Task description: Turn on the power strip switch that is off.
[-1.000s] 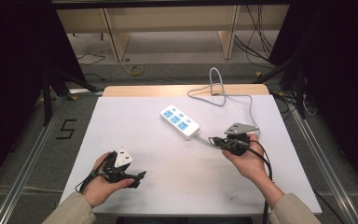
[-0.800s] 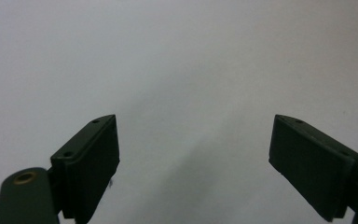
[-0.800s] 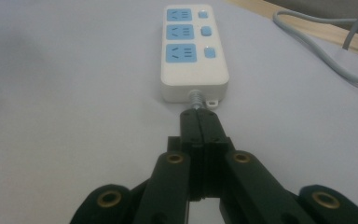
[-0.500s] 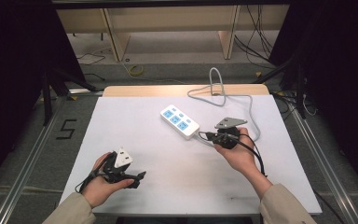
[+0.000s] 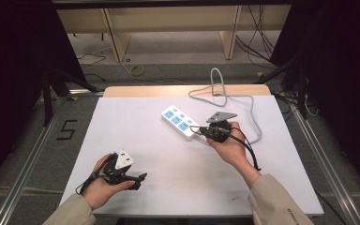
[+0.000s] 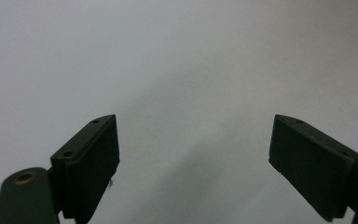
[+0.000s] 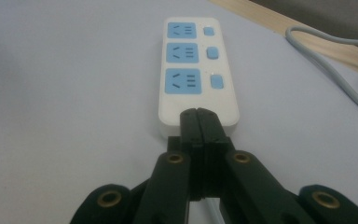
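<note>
one power strip (image 5: 182, 122) lies mid-counter (image 5: 136, 140), grey cord (image 5: 243, 101) trailing back – rigid, light, smooth plastic, best pinched across its narrow sides. right gripper (image 7: 199, 116) jaws clenched on nothing, at its near end; left gripper (image 6: 193, 149) jaws released – idle.

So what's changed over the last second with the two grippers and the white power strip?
The right gripper, jaws shut and holding nothing, has slid leftward across the white table to the near end of the white power strip with blue sockets. The left gripper stayed at the table's near left with its jaws open. The strip and its grey cable haven't moved.
</note>
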### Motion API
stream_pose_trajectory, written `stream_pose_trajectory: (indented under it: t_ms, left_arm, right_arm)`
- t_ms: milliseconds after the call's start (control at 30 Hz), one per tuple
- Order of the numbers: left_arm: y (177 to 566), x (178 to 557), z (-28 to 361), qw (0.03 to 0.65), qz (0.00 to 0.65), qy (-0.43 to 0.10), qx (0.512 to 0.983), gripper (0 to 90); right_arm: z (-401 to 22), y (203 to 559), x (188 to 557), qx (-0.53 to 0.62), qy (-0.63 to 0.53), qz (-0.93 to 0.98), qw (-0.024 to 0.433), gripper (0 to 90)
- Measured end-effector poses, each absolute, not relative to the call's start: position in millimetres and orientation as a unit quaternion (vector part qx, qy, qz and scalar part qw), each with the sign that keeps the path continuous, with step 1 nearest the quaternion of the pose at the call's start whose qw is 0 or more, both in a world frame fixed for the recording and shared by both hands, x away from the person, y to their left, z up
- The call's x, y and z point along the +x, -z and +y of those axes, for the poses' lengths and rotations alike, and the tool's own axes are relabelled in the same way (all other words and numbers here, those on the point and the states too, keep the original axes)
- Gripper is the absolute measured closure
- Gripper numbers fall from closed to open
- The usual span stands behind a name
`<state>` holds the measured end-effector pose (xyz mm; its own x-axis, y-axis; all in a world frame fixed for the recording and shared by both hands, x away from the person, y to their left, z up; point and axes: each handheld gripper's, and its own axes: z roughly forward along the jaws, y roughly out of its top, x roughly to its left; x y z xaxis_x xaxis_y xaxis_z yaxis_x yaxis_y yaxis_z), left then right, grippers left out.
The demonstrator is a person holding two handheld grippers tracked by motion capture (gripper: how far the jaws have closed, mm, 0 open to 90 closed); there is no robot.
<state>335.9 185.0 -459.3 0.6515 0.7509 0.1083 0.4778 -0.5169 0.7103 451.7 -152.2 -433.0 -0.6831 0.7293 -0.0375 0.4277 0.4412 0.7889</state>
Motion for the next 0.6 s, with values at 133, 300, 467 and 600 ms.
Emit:
stream_pose_trajectory:
  t_ms: [133,300,467,600]
  left_arm:
    - [459,336,186,0.33,0.364,-0.206,0.846,15.8]
    - [459,336,186,0.329,0.364,-0.206,0.847,15.8]
    - [459,336,186,0.33,0.364,-0.205,0.846,15.8]
    - [459,336,186,0.33,0.365,-0.205,0.846,15.9]
  right_arm:
    - [-149,432,456,0.35,-0.399,0.826,0.189,90.0]
    - [-144,433,464,0.353,-0.395,0.827,0.188,90.0]
    - [-142,432,468,0.354,-0.393,0.827,0.19,90.0]
    - [-139,432,472,0.355,-0.39,0.829,0.189,90.0]
